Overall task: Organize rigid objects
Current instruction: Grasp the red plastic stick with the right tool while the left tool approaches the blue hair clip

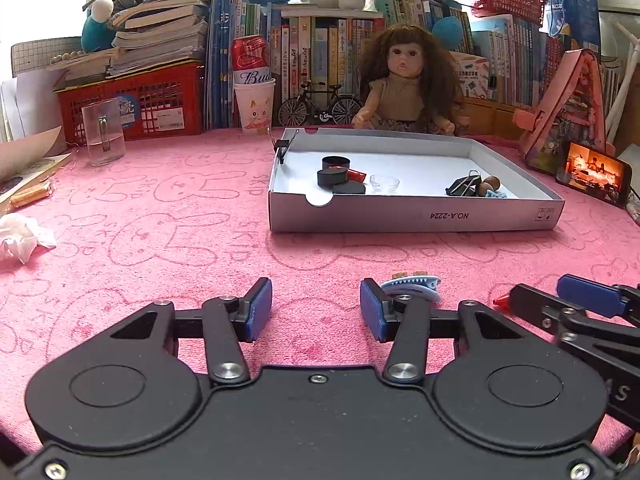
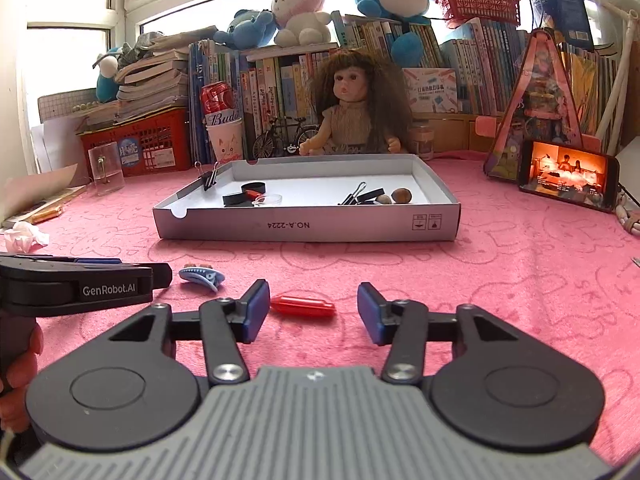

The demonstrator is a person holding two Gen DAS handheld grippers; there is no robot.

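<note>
Most of the sorting looked done. The white cardboard tray (image 2: 304, 226) at mid-frame already held black round lids (image 1: 335, 168), a small clear dish (image 1: 384, 181), a black binder clip (image 1: 464, 185) and two brown nut-like pieces (image 2: 401, 194); another binder clip (image 2: 208, 178) was clamped on its far left wall.

Two things were left on the pink towel (image 2: 500, 280). A red pen-shaped piece (image 2: 302, 306) lay just ahead of the right gripper (image 2: 312, 312), between its blue pads and near the left one, not pinched; the jaws stood apart, holding nothing. A blue hair clip (image 1: 412, 286) lay just behind the right-hand pad of the left gripper (image 1: 316, 312), whose jaws were also parted over bare towel.

The right wrist view showed the red piece whole, lower centre, with the hair clip (image 2: 202, 276) off to its left beside the left gripper's body. The left wrist view caught only the red tip at the lower right edge, behind the other gripper's finger, but looked deeper into the tray: a pale blue scrap, possibly another clip, lay beside the nuts.
</note>
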